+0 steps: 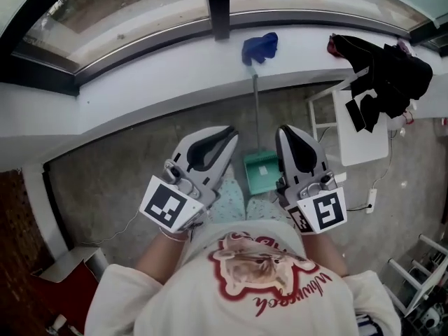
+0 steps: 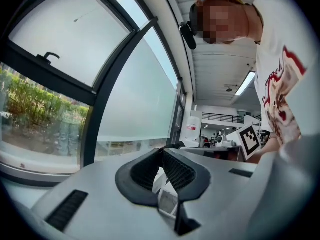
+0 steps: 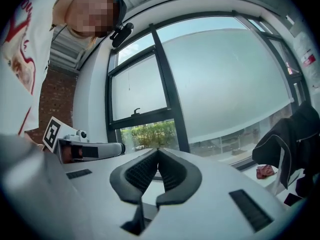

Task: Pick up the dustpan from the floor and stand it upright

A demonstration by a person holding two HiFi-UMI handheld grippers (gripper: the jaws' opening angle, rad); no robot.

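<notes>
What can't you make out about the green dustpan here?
- Head view: the dustpan's right edge is hidden behind the right claw.
- Head view: looking steeply down, I cannot tell whether it stands or lies flat.
- Both gripper views: they face windows; the dustpan falls outside them.

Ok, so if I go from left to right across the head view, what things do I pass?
Red object by the wall → left gripper → green dustpan → right gripper → black jacket.
</notes>
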